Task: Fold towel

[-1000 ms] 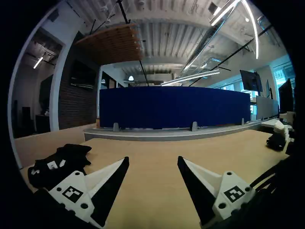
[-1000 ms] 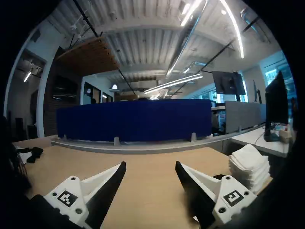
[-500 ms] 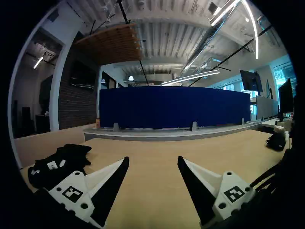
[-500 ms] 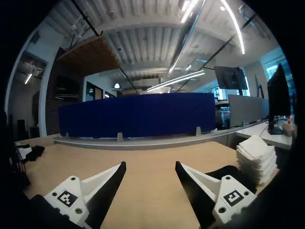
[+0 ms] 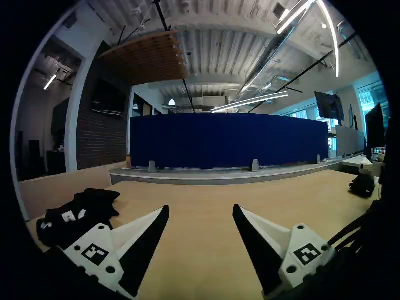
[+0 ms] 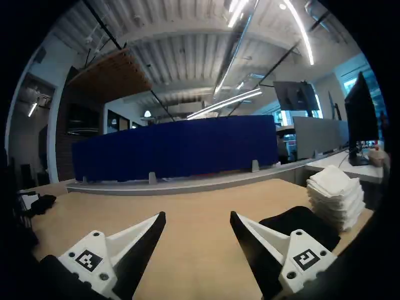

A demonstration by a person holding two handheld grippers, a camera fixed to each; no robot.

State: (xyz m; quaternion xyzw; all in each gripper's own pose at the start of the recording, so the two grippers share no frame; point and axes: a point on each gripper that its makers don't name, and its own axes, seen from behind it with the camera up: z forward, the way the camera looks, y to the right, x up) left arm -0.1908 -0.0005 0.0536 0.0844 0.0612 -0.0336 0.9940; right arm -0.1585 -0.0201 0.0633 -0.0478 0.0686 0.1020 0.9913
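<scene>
- Pale wooden table (image 5: 200, 192) runs back to a blue partition (image 5: 225, 140) in the left gripper view. The left gripper (image 5: 200, 212) points across it, its fingers spread apart with nothing between them.
- A dark bundle of fabric (image 5: 80, 212) lies on the table just beside its left finger.
- In the right gripper view, the right gripper (image 6: 197, 216) is likewise spread wide and empty.
- A black cloth (image 6: 300, 221) lies flat behind its right finger, just beside a pile of folded white towels (image 6: 336, 196) near the table's right edge.

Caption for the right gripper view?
Open right gripper over the desk, black cloth and white towel stack at right.
</scene>
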